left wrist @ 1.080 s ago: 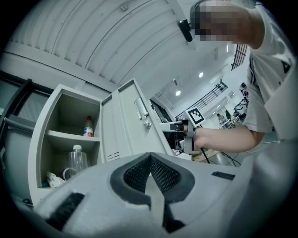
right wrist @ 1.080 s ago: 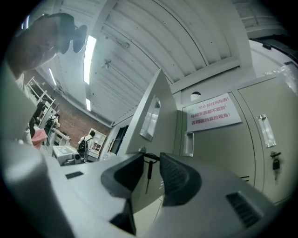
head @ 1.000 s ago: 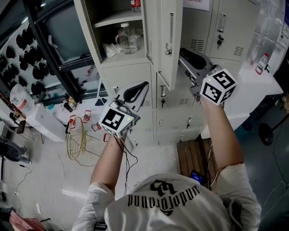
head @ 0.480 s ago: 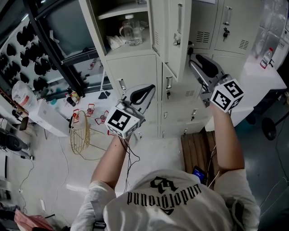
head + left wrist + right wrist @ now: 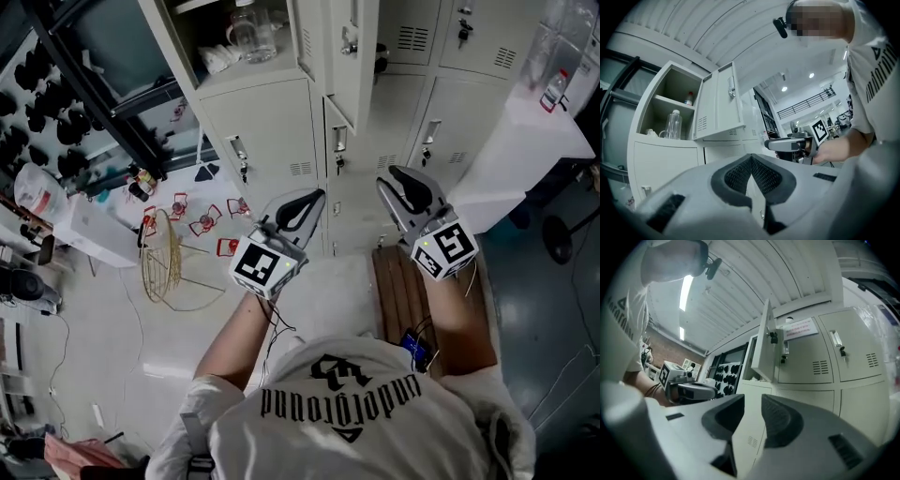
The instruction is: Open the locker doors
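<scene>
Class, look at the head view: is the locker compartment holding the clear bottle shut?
No, its door stands swung open, leaving the clear bottle visible inside.

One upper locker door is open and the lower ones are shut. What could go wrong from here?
The open upper door juts out over the lower lockers; an arm coming up beneath it could knock its lower edge. The lower doors' handles are small, so jaws could slip off or catch the keys below them. The loose cable along the left forearm could snag.

Workshop locker corner: grey steel lockers (image 5: 272, 122), wall rack (image 5: 47, 103) of black parts, cables (image 5: 134, 323) across pale floor (image 5: 112, 375).
</scene>
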`<state>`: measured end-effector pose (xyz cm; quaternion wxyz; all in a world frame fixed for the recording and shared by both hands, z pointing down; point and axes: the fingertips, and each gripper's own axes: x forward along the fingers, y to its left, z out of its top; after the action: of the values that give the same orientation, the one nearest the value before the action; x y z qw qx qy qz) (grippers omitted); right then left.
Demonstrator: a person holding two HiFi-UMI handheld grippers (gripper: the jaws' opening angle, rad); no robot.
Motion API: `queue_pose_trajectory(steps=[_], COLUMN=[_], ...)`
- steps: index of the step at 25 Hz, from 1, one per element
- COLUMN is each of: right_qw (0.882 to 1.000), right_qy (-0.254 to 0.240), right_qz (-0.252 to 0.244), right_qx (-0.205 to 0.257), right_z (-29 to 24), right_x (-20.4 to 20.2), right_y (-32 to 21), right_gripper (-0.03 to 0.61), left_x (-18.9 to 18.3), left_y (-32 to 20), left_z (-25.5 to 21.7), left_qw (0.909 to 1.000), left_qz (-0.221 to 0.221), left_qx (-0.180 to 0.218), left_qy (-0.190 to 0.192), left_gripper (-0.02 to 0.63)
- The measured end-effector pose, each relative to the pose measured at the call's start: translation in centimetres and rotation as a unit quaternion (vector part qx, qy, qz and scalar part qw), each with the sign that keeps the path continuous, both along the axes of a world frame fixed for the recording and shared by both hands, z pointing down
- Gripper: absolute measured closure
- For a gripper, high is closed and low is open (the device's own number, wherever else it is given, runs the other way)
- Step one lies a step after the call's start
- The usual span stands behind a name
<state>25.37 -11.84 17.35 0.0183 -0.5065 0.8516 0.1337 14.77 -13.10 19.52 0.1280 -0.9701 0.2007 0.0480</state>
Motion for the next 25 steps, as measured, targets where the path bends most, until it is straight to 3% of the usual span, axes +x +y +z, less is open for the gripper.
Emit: queue_pose_trajectory(steps=[6, 15, 25], right_qw=[1.000, 0.997, 0.992], right_qy=[0.010, -0.015, -0.018], right_qz=[-0.027, -0.070, -0.100], right_qx=[-0.008, -0.043, -0.074], right_z=[3.3, 7.5, 10.0], right_x=[-0.4, 3.1, 4.7], right_y=[3.1, 6.4, 3.4], right_gripper=[0.471, 0.472, 0.437], left_x=[2.0, 5.2, 6.0], left_y=[2.2, 4.5, 3.1], left_z=[3.0, 5.9, 6.9], left_qw=[0.9995, 0.9965, 0.9922], left_qz=[-0.017, -0.066, -0.112], left_qx=[-0.025, -0.050, -0.054], left_qy=[0.007, 0.014, 0.007], left_gripper=[0.607, 0.607, 0.607])
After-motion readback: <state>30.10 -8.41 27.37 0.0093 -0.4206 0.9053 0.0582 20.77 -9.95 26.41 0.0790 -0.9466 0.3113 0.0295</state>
